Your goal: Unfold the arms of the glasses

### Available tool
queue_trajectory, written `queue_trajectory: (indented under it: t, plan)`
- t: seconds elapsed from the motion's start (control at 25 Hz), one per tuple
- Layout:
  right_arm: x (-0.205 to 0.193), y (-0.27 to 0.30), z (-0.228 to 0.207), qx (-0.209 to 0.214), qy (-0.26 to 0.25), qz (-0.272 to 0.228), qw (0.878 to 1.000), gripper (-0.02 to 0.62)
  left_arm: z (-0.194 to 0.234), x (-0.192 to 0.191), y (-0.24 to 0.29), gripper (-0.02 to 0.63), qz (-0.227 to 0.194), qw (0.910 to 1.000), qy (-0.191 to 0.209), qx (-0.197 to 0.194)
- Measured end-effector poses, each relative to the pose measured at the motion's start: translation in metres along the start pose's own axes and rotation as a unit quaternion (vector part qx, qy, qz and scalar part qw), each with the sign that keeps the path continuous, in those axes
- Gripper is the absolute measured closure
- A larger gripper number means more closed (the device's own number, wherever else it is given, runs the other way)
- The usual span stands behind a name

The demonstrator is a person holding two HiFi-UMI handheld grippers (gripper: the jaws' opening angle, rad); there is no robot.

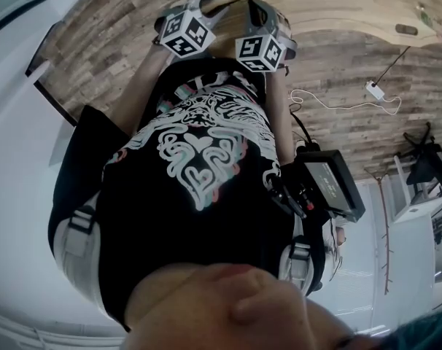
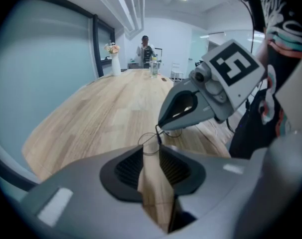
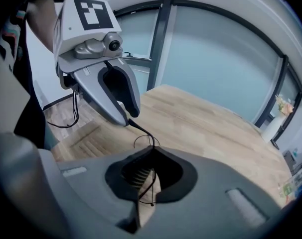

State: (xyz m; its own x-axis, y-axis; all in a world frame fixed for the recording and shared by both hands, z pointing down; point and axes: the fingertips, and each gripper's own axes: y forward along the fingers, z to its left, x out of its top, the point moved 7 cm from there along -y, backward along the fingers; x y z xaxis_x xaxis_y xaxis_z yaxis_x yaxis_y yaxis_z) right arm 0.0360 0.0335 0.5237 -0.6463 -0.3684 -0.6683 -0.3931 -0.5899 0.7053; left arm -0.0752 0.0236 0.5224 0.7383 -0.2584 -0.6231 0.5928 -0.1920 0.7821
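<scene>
Above the wooden table (image 2: 101, 113) in a glass-walled room, right gripper (image 3: 152, 151) pinches glasses (image 3: 141, 128); left gripper (image 2: 150, 151) gapes.

Head view: left arm (image 1: 149, 68) and right arm (image 1: 279, 115) reaching out toward 12 o'clock, claws angling down, tips nearly meeting. The left claw (image 2: 151, 152) is standing with jaws apart, gripping nothing. The right claw (image 3: 151, 151) is pinching the glasses (image 3: 141, 129).
</scene>
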Motion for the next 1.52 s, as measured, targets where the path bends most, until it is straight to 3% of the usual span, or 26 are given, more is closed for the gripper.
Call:
queue_trajectory:
  t: [0.16,0.32,0.48,0.76,0.96,1.2,1.32,1.52]
  plan:
    - [-0.003,-0.003,0.004,0.010,0.000,-0.014,1.000,0.592,0.014,-0.005,-0.006,0.543,-0.012,0.9997,-0.022,-0.004]
    - [-0.005,-0.005,0.004,0.011,-0.006,-0.019,1.000,0.592,0.023,0.001,0.008,0.543,0.018,0.9981,0.060,0.003]
    - [-0.003,-0.001,0.003,0.012,-0.011,-0.018,1.000,0.592,0.025,0.009,0.029,0.543,0.049,0.9877,0.147,-0.025]
    - [-0.003,0.006,0.003,0.015,-0.010,-0.012,1.000,0.592,0.026,0.004,0.052,0.543,0.085,0.9702,0.209,-0.089]
    - [-0.004,0.005,-0.001,0.013,-0.010,-0.011,1.000,0.592,0.023,0.015,0.056,0.543,0.084,0.9623,0.225,-0.128]
    - [-0.008,0.005,-0.007,0.007,-0.009,-0.004,1.000,0.592,0.018,0.021,0.069,0.547,0.099,0.9445,0.274,-0.153]
    - [-0.009,0.004,-0.009,0.001,-0.005,-0.004,1.000,0.592,0.016,0.022,0.072,0.591,0.105,0.9382,0.288,-0.161]
    - [-0.010,0.003,-0.014,-0.013,0.002,-0.006,1.000,0.592,0.019,0.027,0.077,0.595,0.118,0.9365,0.280,-0.175]
